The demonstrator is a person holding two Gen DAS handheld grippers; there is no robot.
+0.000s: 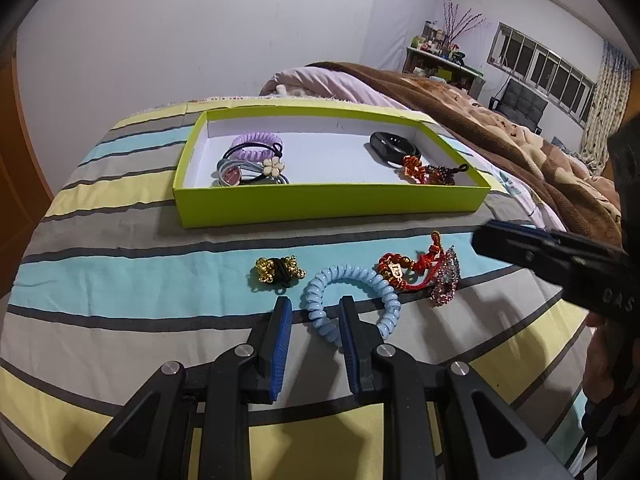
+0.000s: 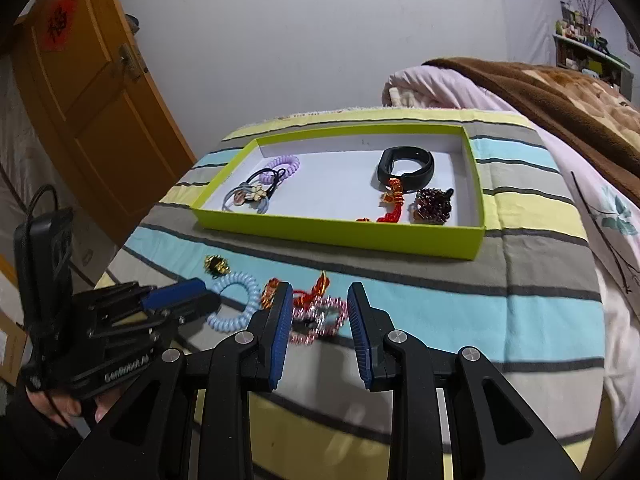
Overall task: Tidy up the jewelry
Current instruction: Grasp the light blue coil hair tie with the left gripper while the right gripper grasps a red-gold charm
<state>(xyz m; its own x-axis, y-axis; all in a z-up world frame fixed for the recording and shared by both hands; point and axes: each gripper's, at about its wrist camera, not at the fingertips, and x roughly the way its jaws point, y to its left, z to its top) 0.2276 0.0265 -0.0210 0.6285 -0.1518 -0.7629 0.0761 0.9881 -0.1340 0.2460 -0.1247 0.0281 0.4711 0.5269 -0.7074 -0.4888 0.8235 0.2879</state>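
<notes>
Near loop of the pale blue coiled plastic hair tie [image 1: 352,300] was hidden behind the left gripper's [image 1: 314,312] blue-padded finger. Pink rhinestone hair clip [image 2: 318,318] was motion-blurred, its left end covered by the right gripper's [image 2: 318,300] finger. Red braided cord bracelet with gold beads [image 2: 308,294] was mostly hidden there. Shelf clutter [image 1: 438,46] was too small to identify.

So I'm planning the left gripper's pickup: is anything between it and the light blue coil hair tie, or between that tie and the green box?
Nothing visible blocks either. The left gripper is open right over the blue coil hair tie, and only bare striped bedding lies between it and the green box. The gold hair tie sits off to one side.
</notes>
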